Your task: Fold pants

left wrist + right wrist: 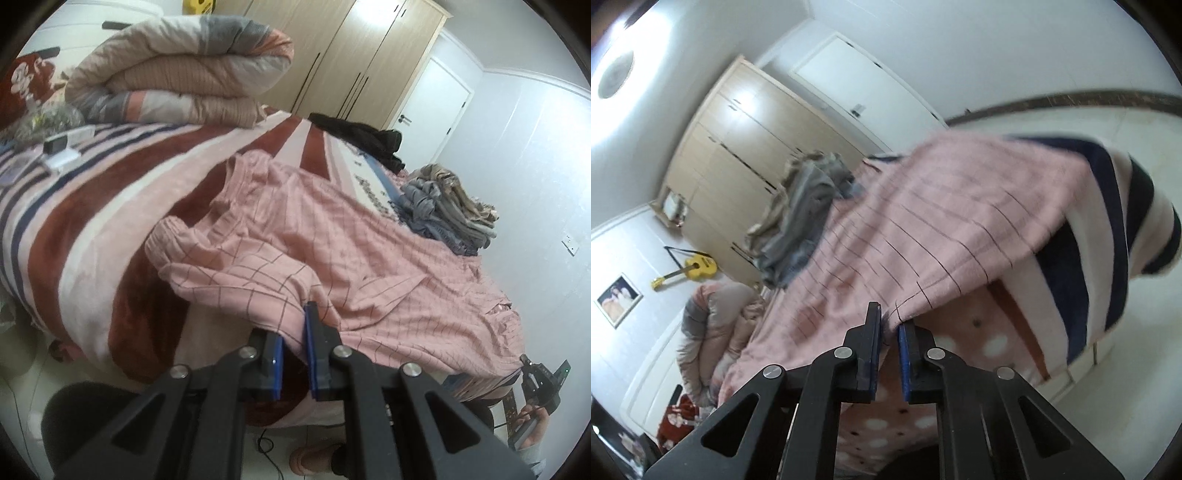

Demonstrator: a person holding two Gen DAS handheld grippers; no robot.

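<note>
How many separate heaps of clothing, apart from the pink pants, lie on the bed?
2: a black garment at the far edge, and a grey-and-tan pile beside the pink pants. More may be hidden.

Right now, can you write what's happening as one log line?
step: fold pants | left gripper: pinching pink checked pants edge | right gripper: pinching their edge | pants: spread on striped blanket, unfolded
</note>
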